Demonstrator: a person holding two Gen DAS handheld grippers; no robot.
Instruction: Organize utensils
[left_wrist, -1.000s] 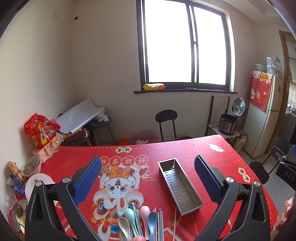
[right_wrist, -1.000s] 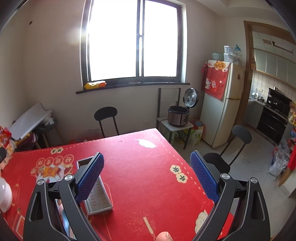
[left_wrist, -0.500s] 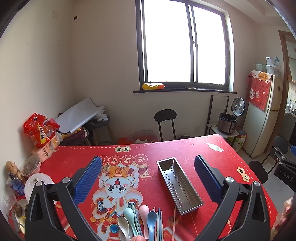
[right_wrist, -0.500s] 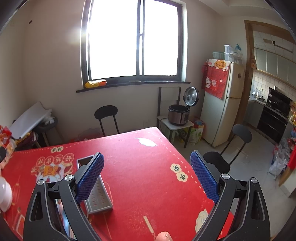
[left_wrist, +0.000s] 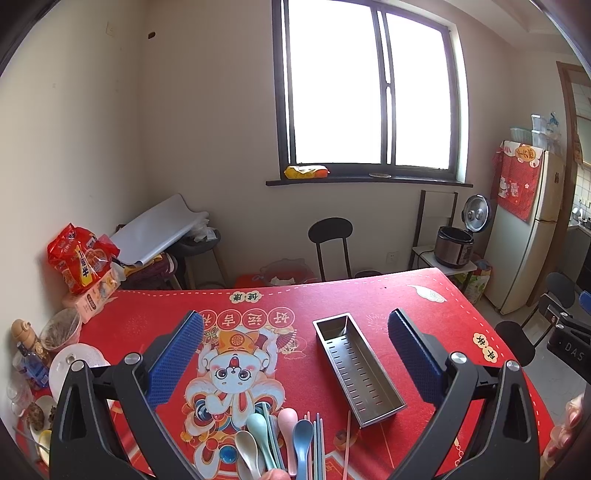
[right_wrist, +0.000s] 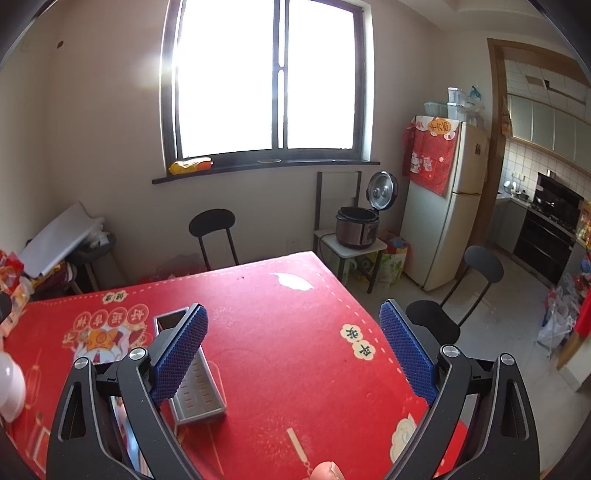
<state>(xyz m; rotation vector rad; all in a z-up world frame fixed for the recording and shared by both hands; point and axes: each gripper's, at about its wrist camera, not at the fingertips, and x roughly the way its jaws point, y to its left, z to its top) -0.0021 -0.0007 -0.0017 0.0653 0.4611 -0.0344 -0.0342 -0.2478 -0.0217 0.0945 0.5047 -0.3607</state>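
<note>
The spoons (left_wrist: 275, 435) lie on the bench (left_wrist: 424, 306) below the wide-apart left gripper (left_wrist: 295, 332) (right gripper (right_wrist: 293, 328) likewise gapes, empty).

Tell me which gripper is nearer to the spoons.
Left. The left gripper hangs right above the spoons, which lie below its open fingers. The right gripper is off to their right, past the metal tray.

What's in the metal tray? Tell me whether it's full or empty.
Empty. The left wrist view shows the tray's bare slotted floor from end to end; the spoons and chopsticks lie on the tablecloth beside it.
</note>
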